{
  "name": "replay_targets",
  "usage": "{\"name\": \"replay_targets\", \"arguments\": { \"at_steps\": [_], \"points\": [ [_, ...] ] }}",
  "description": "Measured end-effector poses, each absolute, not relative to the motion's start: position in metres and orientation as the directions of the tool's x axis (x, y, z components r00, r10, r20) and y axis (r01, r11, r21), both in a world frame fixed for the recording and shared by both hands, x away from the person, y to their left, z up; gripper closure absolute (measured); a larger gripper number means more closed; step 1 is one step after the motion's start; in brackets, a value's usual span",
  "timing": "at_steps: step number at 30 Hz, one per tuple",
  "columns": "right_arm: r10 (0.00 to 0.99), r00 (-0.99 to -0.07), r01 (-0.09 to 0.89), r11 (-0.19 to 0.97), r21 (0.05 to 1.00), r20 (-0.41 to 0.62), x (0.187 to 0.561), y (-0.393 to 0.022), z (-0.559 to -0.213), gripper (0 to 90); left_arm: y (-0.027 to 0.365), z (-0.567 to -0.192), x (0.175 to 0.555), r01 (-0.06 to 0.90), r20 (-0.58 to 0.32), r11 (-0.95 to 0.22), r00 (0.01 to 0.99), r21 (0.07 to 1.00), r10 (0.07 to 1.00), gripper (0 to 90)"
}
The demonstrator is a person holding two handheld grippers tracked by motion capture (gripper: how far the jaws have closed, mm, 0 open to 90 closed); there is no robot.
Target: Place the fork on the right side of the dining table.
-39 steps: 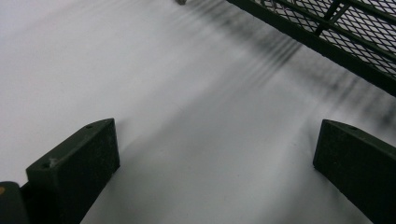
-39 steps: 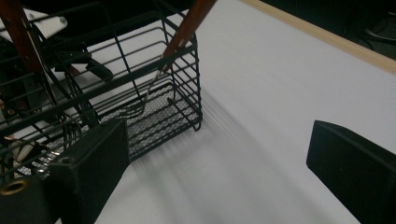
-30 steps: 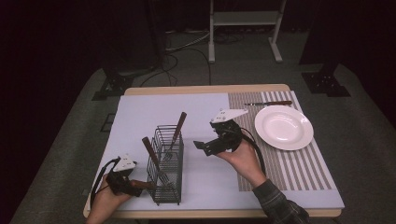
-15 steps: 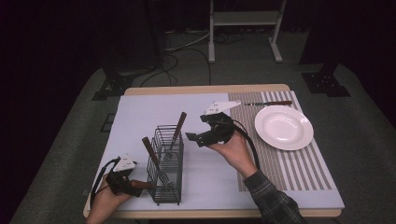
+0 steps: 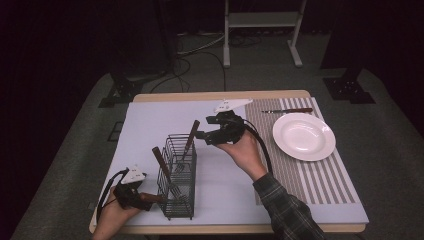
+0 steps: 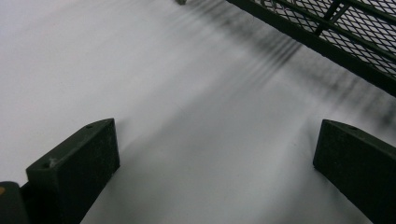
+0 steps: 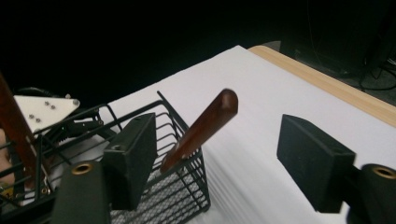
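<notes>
The right hand-held gripper [image 5: 202,135] has moved in, jaws apart around the fork's wooden handle [image 7: 201,128], likely to grasp; the left hand-held gripper [image 6: 215,163], jaws apart, rests by the wire basket [image 5: 179,200].

A matt black wire-mesh basket [image 5: 177,175] holds glossy brown wooden handles [image 7: 201,128], beside a smooth, glossy white plate [image 5: 304,136].
</notes>
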State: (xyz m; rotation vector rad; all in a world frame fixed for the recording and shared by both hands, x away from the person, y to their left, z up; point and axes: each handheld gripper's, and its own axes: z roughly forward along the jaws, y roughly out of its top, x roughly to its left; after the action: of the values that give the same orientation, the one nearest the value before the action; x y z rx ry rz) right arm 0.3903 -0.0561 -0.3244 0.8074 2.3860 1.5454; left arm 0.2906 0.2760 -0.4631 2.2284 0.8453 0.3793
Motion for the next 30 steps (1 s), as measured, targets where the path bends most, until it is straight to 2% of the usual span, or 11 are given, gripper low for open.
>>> {"name": "replay_targets", "arguments": {
  "at_steps": [6, 13, 20, 23, 30],
  "points": [
    [0.53, -0.835, 0.347, 0.292, 0.891, 0.151, 0.398, -0.05, -0.328, 37.8, 0.276, -0.463, 0.291, 0.461, 0.02, -0.532, 0.743, 0.711, 0.669, 0.0],
    [0.516, -0.841, 0.348, 0.285, 0.893, 0.163, 0.403, -0.043, -0.33, 52.2, 0.276, -0.463, 0.291, 0.461, 0.019, -0.532, 0.743, 0.711, 0.669, 0.0],
    [0.507, -0.843, 0.366, 0.292, 0.883, 0.182, 0.406, -0.039, -0.333, 60.4, 0.276, -0.463, 0.291, 0.461, 0.019, -0.532, 0.743, 0.711, 0.669, 0.0],
    [0.502, -0.847, 0.357, 0.295, 0.886, 0.175, 0.405, -0.04, -0.332, 67.1, 0.276, -0.463, 0.291, 0.461, 0.019, -0.532, 0.743, 0.711, 0.669, 0.0],
    [0.476, -0.859, 0.353, 0.284, 0.892, 0.188, 0.4, -0.045, -0.328, 70.3, 0.276, -0.463, 0.291, 0.461, 0.019, -0.532, 0.743, 0.711, 0.669, 0.0]
  ]
}}
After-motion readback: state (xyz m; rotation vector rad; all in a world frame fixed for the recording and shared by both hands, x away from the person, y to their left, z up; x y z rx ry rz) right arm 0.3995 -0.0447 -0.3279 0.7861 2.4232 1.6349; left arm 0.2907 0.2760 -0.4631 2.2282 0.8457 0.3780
